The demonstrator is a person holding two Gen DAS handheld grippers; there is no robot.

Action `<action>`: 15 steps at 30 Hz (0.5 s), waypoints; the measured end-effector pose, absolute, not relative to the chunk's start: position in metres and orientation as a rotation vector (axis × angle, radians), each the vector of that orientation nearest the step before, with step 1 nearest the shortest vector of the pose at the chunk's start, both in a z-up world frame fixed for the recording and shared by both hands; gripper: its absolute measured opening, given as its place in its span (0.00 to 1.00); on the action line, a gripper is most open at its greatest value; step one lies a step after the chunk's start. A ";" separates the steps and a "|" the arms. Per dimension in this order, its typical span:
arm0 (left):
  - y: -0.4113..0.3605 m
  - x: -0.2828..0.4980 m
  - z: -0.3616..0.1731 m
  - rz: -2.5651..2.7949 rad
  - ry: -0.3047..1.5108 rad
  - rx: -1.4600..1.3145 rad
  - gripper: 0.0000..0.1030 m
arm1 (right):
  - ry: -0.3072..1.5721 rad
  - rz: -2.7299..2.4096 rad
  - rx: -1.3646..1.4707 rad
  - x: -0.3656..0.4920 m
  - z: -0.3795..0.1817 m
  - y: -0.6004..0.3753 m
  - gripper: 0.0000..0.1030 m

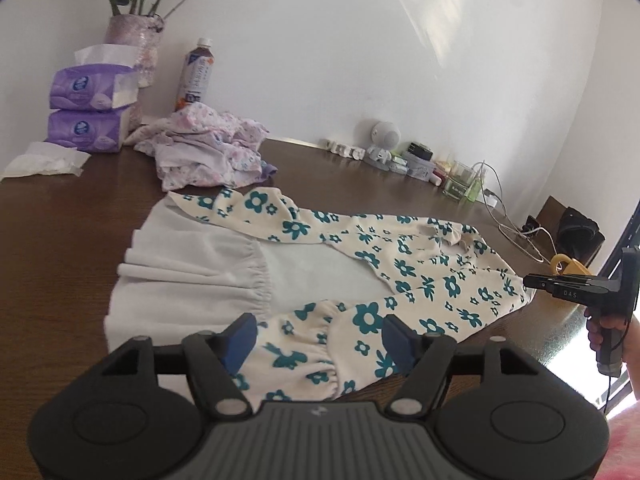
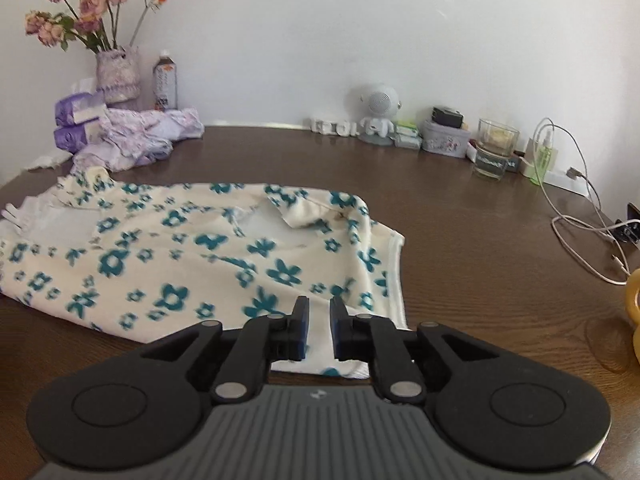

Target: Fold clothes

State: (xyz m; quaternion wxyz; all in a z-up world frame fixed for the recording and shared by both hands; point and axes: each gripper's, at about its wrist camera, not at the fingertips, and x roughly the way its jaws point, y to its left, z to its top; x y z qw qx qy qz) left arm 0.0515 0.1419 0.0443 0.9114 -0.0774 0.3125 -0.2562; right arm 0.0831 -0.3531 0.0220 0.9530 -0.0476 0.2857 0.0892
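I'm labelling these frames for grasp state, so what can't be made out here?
- Left wrist view: the near sleeve cuff of the floral dress lies behind the left gripper body.
- Right wrist view: the dress hem is covered by the right gripper; cloth contact unclear.
- Bottle label: too small to read.

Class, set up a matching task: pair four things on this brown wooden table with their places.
Things:
1. cream garment with teal flowers
2. crumpled lilac floral clothes
3. purple tissue packs
4. white charging cable

Places:
A. stacked beside the vase
B. spread flat, table centre
C. heaped near the bottle
D. right side of the table

Pairs: 1-B, 2-C, 3-A, 4-D
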 end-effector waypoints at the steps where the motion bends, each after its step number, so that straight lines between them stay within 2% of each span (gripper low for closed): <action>1: 0.148 0.050 0.044 -0.506 0.648 -0.162 0.71 | 0.567 0.206 -0.086 0.081 0.025 -0.346 0.15; 3: 0.159 0.048 0.042 -0.462 0.655 -0.167 0.71 | 0.562 0.268 -0.074 0.081 0.025 -0.327 0.19; 7: 0.173 0.053 0.031 -0.433 0.692 -0.170 0.71 | 0.578 0.336 -0.097 0.088 0.017 -0.290 0.20; 9: 0.177 0.058 0.023 -0.436 0.715 -0.169 0.67 | 0.590 0.326 -0.101 0.091 0.013 -0.280 0.20; 11: 0.177 0.064 0.019 -0.450 0.728 -0.167 0.52 | 0.602 0.316 -0.105 0.095 0.009 -0.270 0.20; 13: 0.175 0.067 0.018 -0.472 0.721 -0.150 0.19 | 0.629 0.281 -0.098 0.099 0.002 -0.271 0.20; 15: 0.174 0.070 0.020 -0.464 0.700 -0.122 0.12 | 0.654 0.247 -0.101 0.101 -0.004 -0.272 0.21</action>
